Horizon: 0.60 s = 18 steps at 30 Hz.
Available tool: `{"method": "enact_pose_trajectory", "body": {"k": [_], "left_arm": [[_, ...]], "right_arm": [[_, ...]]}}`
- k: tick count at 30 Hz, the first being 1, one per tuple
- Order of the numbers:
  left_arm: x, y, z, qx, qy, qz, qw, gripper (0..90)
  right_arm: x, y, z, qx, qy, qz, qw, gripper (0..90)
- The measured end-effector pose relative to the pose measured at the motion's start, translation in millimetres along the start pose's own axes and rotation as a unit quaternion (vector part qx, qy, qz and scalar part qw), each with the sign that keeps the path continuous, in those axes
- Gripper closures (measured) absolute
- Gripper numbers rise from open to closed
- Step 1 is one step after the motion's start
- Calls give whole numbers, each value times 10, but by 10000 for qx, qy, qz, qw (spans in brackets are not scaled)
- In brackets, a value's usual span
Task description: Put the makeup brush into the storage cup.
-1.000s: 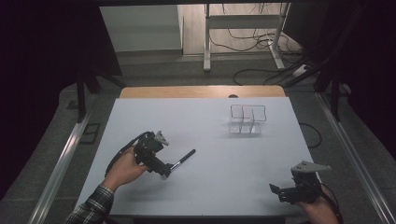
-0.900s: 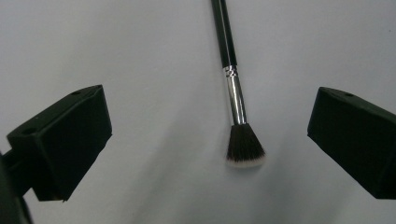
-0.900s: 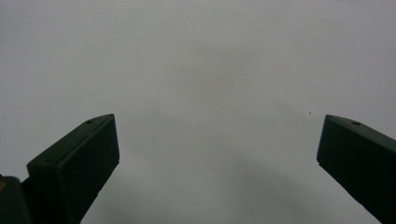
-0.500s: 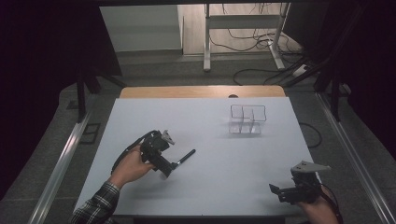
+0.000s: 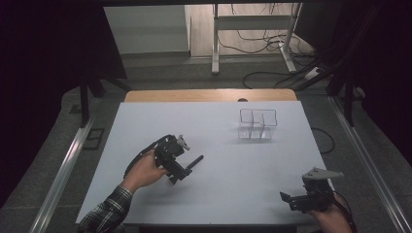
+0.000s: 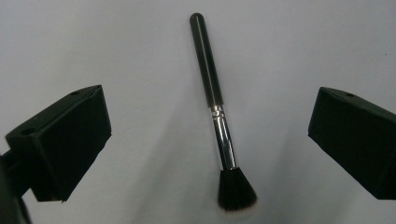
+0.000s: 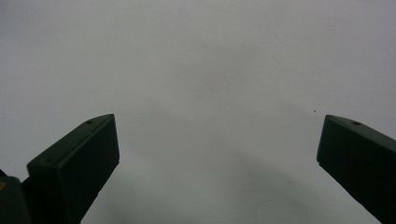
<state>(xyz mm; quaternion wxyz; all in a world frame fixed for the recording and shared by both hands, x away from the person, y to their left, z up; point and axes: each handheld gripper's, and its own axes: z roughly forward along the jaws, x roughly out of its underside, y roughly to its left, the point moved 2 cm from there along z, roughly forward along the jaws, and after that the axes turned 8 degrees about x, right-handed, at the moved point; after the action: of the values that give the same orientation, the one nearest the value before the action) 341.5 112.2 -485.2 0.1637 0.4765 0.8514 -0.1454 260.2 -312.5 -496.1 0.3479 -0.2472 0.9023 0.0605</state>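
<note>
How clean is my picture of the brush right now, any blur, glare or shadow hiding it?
Left gripper view: the brush is sharp, with a small highlight on its metal ferrule and a soft shadow to its left. High view: surroundings dark, the table evenly lit, the brush small beside the left gripper. Right gripper view: dim, plain table.

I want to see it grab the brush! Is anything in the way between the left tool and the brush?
Nothing visible is. The left tool has its jaws wide apart, with the brush lying flat on the white table between them. Only bare table shows on either side of the brush, so the way looks open.
</note>
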Motion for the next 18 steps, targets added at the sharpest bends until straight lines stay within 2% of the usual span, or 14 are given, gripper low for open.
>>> {"method": "enact_pose_trajectory", "body": {"k": [7,18], "left_arm": [[9,15,54,15,43,-17,10000,0],[88,11,257,172,227,-117,9995,4]], "right_arm": [[1,1,4,-8,7,-9,10000,0],[6,8,11,-15,31,-33,10000,0]]}}
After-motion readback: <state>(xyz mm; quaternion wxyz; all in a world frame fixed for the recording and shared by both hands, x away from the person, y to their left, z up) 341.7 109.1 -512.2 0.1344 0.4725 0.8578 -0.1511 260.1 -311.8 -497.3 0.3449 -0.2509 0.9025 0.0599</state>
